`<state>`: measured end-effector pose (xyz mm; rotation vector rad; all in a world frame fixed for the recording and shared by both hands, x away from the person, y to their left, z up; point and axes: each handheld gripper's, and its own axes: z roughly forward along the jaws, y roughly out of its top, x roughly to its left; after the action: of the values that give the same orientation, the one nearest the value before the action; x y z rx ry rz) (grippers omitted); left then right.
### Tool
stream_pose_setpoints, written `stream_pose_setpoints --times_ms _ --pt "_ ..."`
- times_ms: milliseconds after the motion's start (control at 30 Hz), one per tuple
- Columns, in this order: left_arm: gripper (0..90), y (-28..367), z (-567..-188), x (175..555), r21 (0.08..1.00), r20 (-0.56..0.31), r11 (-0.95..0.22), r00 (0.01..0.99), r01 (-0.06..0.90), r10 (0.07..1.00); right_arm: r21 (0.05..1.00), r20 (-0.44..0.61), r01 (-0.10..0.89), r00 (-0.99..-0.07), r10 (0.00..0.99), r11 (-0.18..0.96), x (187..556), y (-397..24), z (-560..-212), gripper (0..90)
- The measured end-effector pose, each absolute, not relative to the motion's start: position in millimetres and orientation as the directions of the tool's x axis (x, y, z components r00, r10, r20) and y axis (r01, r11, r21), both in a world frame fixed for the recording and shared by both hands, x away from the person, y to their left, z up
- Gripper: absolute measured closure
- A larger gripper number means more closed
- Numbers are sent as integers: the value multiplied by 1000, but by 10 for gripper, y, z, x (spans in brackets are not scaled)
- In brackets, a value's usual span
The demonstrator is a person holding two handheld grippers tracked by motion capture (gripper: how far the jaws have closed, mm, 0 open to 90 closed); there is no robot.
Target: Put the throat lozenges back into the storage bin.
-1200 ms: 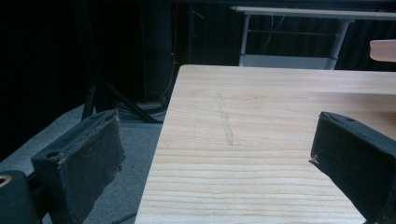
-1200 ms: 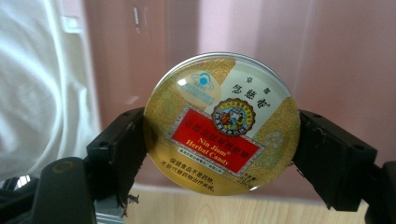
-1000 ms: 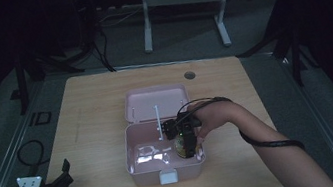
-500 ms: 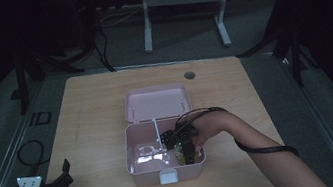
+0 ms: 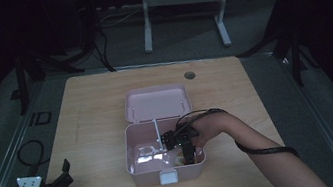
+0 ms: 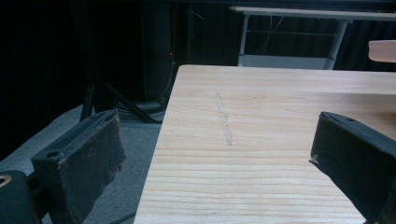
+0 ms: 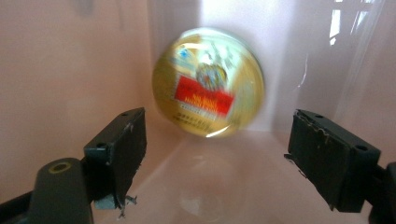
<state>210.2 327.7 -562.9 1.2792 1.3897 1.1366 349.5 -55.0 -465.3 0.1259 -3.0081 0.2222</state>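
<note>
Black padded claw (image 7: 215, 154), looping black cable (image 5: 264, 146)

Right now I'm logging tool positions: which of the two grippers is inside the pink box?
The right gripper, reaching into the pink box near a round gold tin. The left gripper rests at the table's edge.

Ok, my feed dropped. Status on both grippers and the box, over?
Right gripper open, inside pink box, facing round gold tin, not gripped. Left gripper open, idle at table edge. Nothing between fingers and tin.
</note>
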Motion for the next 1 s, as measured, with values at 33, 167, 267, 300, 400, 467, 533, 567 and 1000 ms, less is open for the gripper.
stream_pose_setpoints --times_ms 33,167,267,300,400,467,533,567,1000 --pt "30 3277 -5629 2102 985 -31 40 -56 167 998 -139 126 -93 -989 -76 986 3494 -551 -4650 192" --pt "30 3278 -5629 2102 985 -32 41 -56 167 998 -107 111 -98 -990 -86 989 3487 -559 -4589 192" --pt "30 3276 -5630 2103 985 -32 41 -57 167 998 -59 103 -93 -991 -87 994 3480 -575 -4467 192" --pt "30 3276 -5629 2102 985 -31 40 -56 168 998 -42 99 -90 -991 -86 995 3476 -587 -4417 192" --pt "30 3275 -5630 2102 985 -31 41 -57 168 998 16 86 -66 -994 -68 998 3475 -639 -4240 192" --pt "30 3275 -5630 2103 985 -31 40 -56 168 998 66 76 -61 -995 -66 996 3481 -692 -4111 179" --pt "30 3276 -5630 2102 985 -33 42 -57 165 998 108 90 -69 -993 -79 992 3483 -763 -3996 115" --pt "30 3278 -5629 2101 985 -33 42 -56 167 998 129 82 -68 -994 -79 989 3474 -806 -3941 119" --pt "30 3276 -5629 2101 985 -31 41 -58 167 998 292 -35 4 -999 15 956 3596 -1447 -3692 119"
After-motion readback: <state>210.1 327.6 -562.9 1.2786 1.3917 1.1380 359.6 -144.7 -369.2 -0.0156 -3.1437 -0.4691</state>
